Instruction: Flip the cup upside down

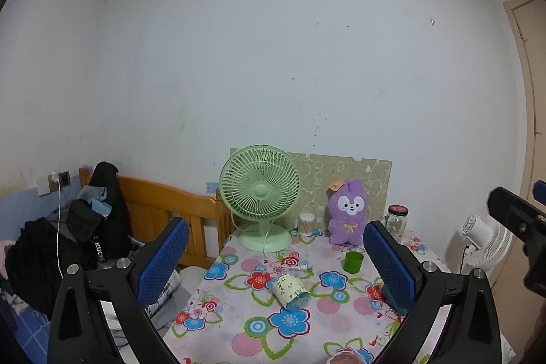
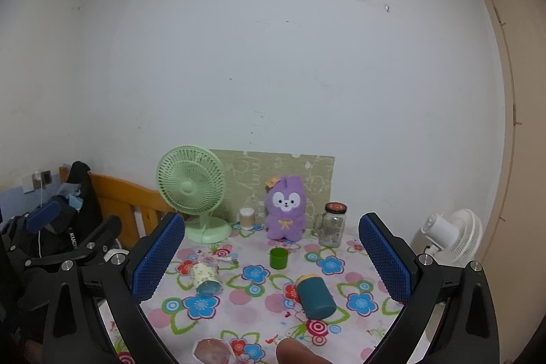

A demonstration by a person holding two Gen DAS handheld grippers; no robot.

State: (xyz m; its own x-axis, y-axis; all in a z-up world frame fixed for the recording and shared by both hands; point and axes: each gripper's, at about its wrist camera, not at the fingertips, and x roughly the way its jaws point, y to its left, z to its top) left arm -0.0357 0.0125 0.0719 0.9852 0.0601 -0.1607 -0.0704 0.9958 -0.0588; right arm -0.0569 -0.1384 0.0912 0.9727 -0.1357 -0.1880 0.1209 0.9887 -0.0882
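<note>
Both claws hover spread wide and empty above the floral bench (image 2: 355, 299). Nearest the right claw (image 2: 271, 256), a pink cup (image 2: 213, 351) sits at the bench's front edge; only its rim shows in the left view. Just ahead of this claw a teal cup (image 2: 315, 295) lies on its side, mostly hidden behind a finger in the left view. Ahead of the left claw (image 1: 276, 256), a cream paper cup (image 1: 291, 290) lies tipped over. Beyond stands a small green cup (image 1: 353, 261), upright. Farthest back are a green fan (image 1: 260, 190), a purple plush (image 1: 348, 210) and a glass jar (image 2: 332, 224).
</note>
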